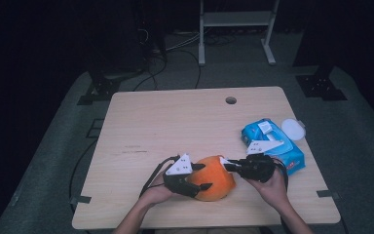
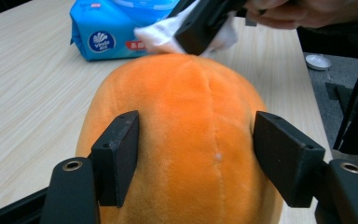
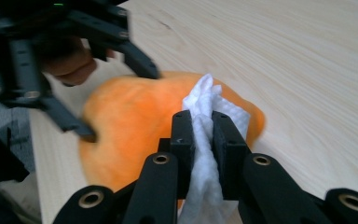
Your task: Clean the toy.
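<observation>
While left gripper (image 2: 196, 156) clamps orange plush (image 2: 186, 140), right gripper (image 3: 200, 135) pinches white wipe (image 3: 205, 100); wood table (image 1: 175, 122), dark room.

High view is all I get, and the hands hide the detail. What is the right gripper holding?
Observer: The right gripper is shut on a white wipe, pressed on the orange plush.
Operator: Is the left gripper gripping the plush?
Observer: The left gripper has a jaw on each side of the plush, both touching its sides.
Operator: Any mark on the pack?
Observer: The blue pack bears a round white shell logo.
</observation>
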A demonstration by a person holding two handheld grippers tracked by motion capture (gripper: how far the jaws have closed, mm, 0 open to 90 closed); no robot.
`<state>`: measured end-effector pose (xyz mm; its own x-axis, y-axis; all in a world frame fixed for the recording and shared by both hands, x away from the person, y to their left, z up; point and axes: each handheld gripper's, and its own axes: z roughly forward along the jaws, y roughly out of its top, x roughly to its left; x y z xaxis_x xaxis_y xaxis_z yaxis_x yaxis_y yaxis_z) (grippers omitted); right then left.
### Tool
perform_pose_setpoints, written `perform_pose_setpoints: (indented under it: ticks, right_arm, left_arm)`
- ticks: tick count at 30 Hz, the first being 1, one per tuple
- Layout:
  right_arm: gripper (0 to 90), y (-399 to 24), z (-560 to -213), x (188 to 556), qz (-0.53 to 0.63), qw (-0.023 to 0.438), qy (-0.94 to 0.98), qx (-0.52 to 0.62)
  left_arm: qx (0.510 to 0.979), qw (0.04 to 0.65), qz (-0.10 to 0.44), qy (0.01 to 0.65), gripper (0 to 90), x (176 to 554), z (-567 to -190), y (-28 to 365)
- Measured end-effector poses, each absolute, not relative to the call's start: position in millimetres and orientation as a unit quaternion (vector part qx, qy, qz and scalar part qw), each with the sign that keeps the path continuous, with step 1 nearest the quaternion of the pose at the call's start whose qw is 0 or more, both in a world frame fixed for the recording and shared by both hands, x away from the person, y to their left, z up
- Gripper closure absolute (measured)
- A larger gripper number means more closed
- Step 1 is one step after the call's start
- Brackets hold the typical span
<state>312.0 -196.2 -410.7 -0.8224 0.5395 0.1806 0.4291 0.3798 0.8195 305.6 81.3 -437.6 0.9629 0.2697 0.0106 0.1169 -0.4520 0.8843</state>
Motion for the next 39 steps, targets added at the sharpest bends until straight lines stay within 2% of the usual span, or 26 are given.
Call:
perform_pose_setpoints:
  ticks: [10,14,18,21,24,26,28,29,31,32,33,36,37,39]
  right_arm:
    - [79.5,-197,-416,313,0.467,0.048,0.833,0.293]
    - [79.3,-198,-417,310,0.455,0.031,0.842,0.287]
    - [79.4,-203,-415,314,0.458,0.037,0.836,0.299]
    - [79.4,-205,-414,316,0.465,0.039,0.829,0.308]
    - [79.3,-202,-411,314,0.47,0.043,0.828,0.302]
    - [79.3,-199,-409,311,0.468,0.048,0.833,0.292]
    - [79.3,-199,-410,311,0.468,0.044,0.833,0.292]
    - [79.2,-201,-411,312,0.469,0.038,0.832,0.293]
    - [79.1,-203,-413,313,0.473,0.031,0.83,0.293]
    - [79.1,-203,-413,313,0.473,0.031,0.83,0.293]
    - [79.0,-203,-413,313,0.473,0.029,0.83,0.293]
    - [79.0,-202,-412,313,0.472,0.034,0.831,0.292]
    - [79.1,-201,-412,312,0.47,0.039,0.831,0.294]
    - [79.5,-203,-409,311,0.481,0.052,0.823,0.298]
  left_arm:
    - [0.839,0.52,0.063,0.147,34.6,320,-442,99]
    - [0.834,0.527,0.07,0.149,21.9,319,-442,94]
    - [0.843,0.521,0.083,0.108,28.8,306,-440,79]
    - [0.851,0.511,0.091,0.075,28.9,296,-439,67]
    - [0.853,0.509,0.094,0.069,27.8,294,-438,65]
    - [0.849,0.515,0.088,0.073,24.1,297,-438,69]
    - [0.839,0.529,0.079,0.094,15.8,302,-435,75]
    - [0.841,0.516,0.091,0.137,8.0,308,-433,78]
    - [0.838,0.516,0.068,0.162,5.0,314,-439,81]
    - [0.838,0.516,0.068,0.162,5.1,314,-439,81]
    - [0.842,0.509,0.029,0.175,7.5,316,-447,79]
    - [0.847,0.503,0.045,0.166,25.4,314,-446,76]
    - [0.848,0.503,0.054,0.16,25.4,313,-443,76]
    - [0.842,0.511,0.111,0.133,36.4,308,-435,76]
